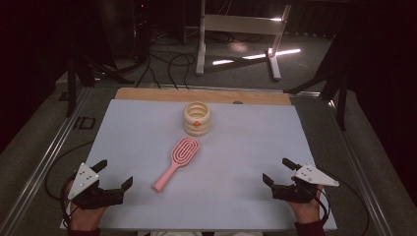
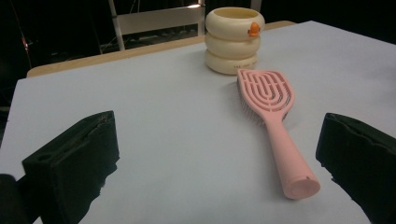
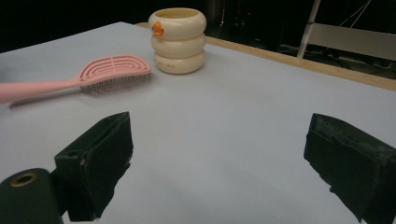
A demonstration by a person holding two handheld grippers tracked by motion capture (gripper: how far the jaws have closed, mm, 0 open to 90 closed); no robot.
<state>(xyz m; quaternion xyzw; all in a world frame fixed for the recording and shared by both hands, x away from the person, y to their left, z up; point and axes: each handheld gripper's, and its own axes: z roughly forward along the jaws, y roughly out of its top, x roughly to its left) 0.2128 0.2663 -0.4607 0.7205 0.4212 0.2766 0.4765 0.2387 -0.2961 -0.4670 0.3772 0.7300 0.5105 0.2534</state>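
A pink hairbrush [image 1: 176, 162] lies bristles down near the middle of the pale blue mat [image 1: 246, 142], its handle pointing toward the near left. Behind it stands a cream ribbed cup [image 1: 196, 118] with a small orange mark. My left gripper [image 1: 116, 173] rests open at the near left corner, with the brush [image 2: 273, 121] just ahead and to its right and the cup [image 2: 234, 39] beyond. At the near right, my right gripper [image 1: 279, 170] is open and holds nothing; from it the brush [image 3: 93, 77] and cup [image 3: 178, 39] lie off to the left.
A wooden table edge [image 1: 147, 93] runs behind the mat. Beyond it a white metal stand [image 1: 236, 44] and black cables [image 1: 167, 64] sit on the dark floor. Metal rails [image 1: 54, 142] flank the table.
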